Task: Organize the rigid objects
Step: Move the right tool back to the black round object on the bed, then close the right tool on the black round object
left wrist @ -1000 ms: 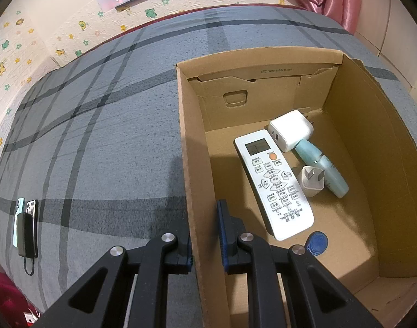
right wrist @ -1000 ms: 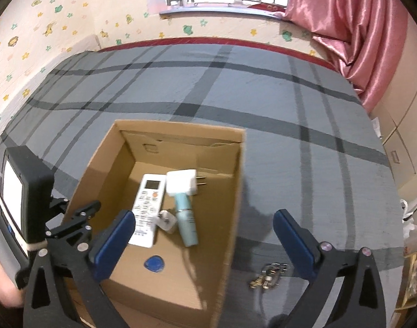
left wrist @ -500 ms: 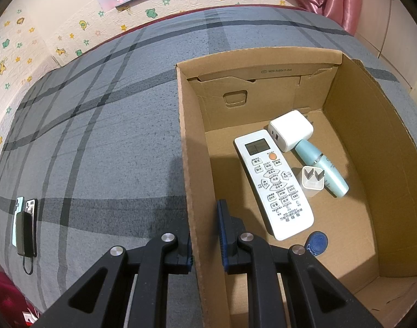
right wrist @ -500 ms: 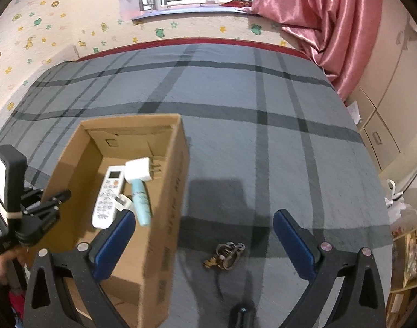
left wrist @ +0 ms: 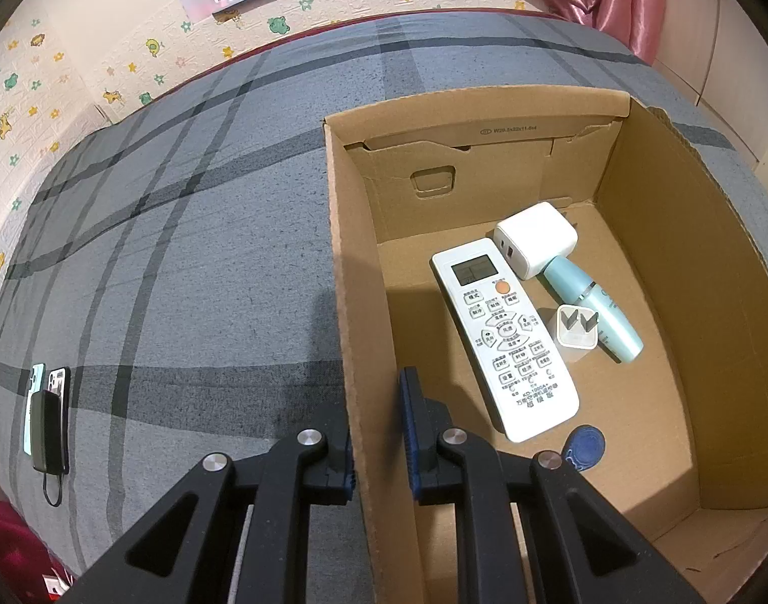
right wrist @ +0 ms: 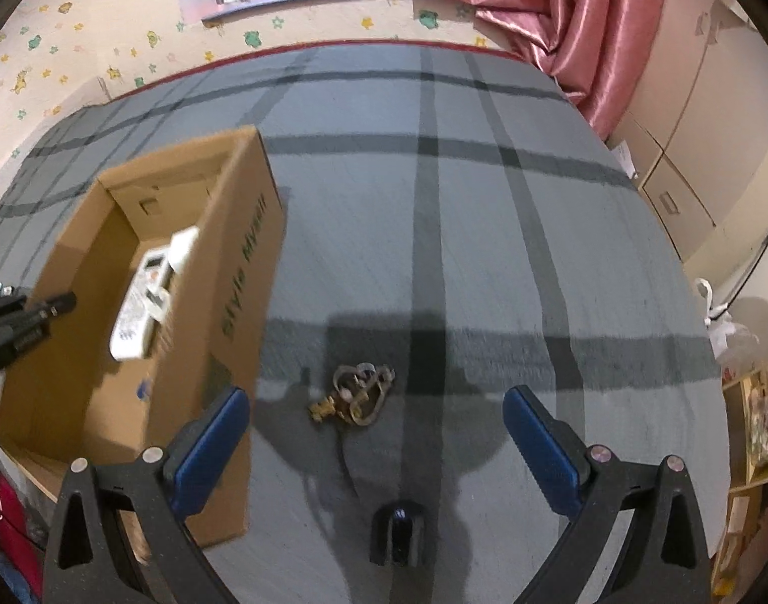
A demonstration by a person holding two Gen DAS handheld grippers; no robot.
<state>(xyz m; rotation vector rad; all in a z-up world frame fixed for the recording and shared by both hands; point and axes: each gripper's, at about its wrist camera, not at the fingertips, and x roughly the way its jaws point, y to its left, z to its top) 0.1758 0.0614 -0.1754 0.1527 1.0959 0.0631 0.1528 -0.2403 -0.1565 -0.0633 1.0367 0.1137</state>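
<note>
Lower centre of the right wrist view: the key bunch [right wrist: 356,395] lies on the bedspread [right wrist: 484,251], framed by your spread right gripper [right wrist: 376,433]. It looks light, loose and jangly; pinch its ring cluster. Your left gripper [left wrist: 376,433] clamps the cardboard box [left wrist: 346,302] wall.

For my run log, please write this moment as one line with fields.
left gripper: shut on cardboard box side wall | right gripper: open, above bunch of keys on bed | in box: remote control, white charger
</note>
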